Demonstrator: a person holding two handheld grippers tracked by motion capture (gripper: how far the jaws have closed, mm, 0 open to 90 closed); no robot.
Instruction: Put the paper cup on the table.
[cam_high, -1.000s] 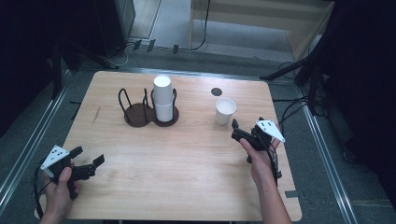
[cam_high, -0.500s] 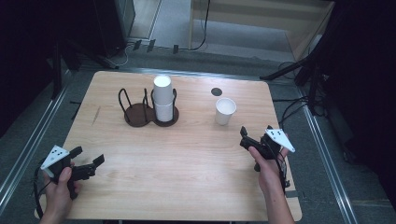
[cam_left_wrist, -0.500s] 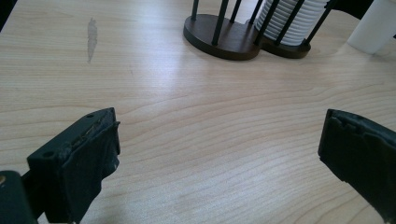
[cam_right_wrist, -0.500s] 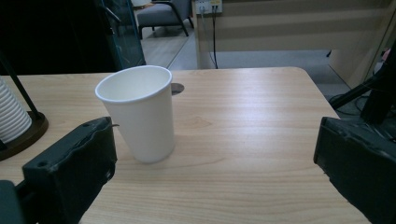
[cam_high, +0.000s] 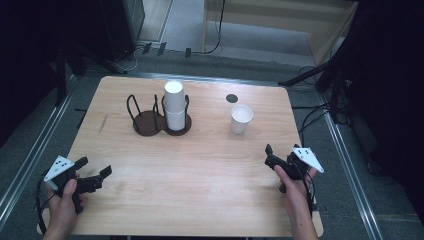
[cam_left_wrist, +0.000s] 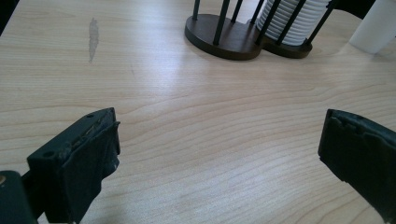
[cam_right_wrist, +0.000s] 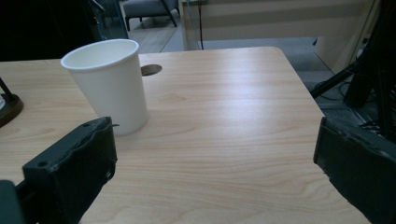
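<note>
The table (cam_high: 200, 175) is smooth, light wood with a soft shine. The white cup (cam_right_wrist: 109, 84) looks like matt paper.

My left gripper (cam_high: 95, 176) and right gripper (cam_high: 268, 155) were each built in black, with two blocky jaws. Each jaw was faced on its inner side with a dark, rough-edged pad, and a small round hole sat in the outer block behind the pad. Behind the jaws, each unit carried a grey three-cornered plate marked with dark dots. A black cable trailed rearward from each body.
</note>
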